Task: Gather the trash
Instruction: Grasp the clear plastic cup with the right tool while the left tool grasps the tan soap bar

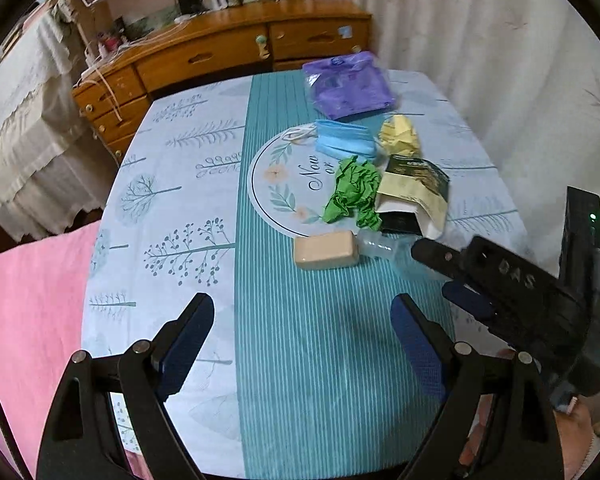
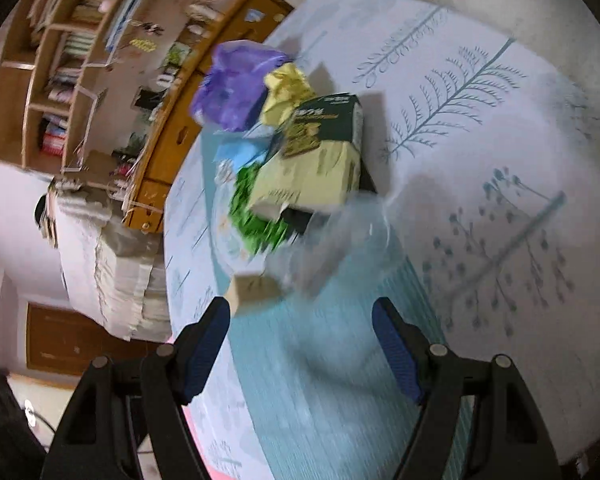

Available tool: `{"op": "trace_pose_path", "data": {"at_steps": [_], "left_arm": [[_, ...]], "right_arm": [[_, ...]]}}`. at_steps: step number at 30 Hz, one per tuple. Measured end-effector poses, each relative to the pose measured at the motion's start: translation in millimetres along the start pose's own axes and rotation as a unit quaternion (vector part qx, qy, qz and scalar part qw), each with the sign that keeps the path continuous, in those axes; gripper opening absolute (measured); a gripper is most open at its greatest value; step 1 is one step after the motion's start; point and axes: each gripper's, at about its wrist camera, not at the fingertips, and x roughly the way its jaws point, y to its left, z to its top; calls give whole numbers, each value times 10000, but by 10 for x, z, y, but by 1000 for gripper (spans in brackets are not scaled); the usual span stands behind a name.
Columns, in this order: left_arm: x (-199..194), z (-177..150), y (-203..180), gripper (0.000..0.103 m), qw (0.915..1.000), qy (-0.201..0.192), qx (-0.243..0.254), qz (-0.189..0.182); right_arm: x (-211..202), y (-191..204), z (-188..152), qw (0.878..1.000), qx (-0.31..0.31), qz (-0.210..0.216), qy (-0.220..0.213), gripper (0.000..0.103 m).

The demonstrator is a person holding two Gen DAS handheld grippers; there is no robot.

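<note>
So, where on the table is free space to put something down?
Free: the tablecloth left of the green paper, and the striped band nearer than the beige block. Crowded: from the purple bag down to the carton.

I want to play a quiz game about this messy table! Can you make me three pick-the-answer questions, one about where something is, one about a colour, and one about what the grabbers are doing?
1. Where does the purple bag lie?
A. at the far end of the pile
B. nearest the grippers
C. on the floor

2. What colour is the crumpled paper beside the torn box?
A. red
B. green
C. black

3. How is the left gripper?
A. shut on the face mask
B. shut on the box
C. open and empty

Answers:
1 A: it sits beyond the blue face mask, toward the wooden dresser.
2 B: it is bright green in both views.
3 C: its fingers stand apart over the bare tablecloth; the right gripper is also open.
</note>
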Motion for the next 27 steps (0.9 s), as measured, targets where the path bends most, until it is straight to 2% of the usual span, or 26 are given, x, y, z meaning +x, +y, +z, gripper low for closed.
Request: {"op": "trace_pose_path", "data": {"at_steps": [1, 2, 3, 6, 8, 14, 19, 23, 27], "left_arm": [[31, 19, -17, 89, 10000, 26, -22, 28], [69, 38, -28, 89, 10000, 49, -43, 54], [113, 49, -50, 89, 9999, 92, -69, 83], [241, 101, -73, 89, 9996, 212, -163, 73], [297, 115, -73, 89, 9993, 284, -240, 13], [506, 204, -16, 89, 9960, 472, -718, -230], [704, 279, 33, 89, 9933, 625, -952, -215], [828, 311, 79, 89, 9912, 749, -1075, -193], [894, 331, 91, 89, 9896, 816, -1167, -206]], "right_arm": [[53, -11, 47, 10000, -4, -19, 47, 71], [80, -17, 83, 9999, -48, -55, 81, 60], [115, -23, 120, 9998, -140, -53, 154, 53], [90, -37, 197, 9992, -372, 2, 161, 51], [33, -64, 254, 9987, -485, 36, 172, 41], [-74, -151, 402, 9975, -602, -78, 355, 40], [-71, -149, 425, 9969, -634, -74, 463, 41], [-4, -187, 465, 9977, -305, 61, 601, 46], [36, -206, 495, 9975, -78, 210, 673, 47]]}}
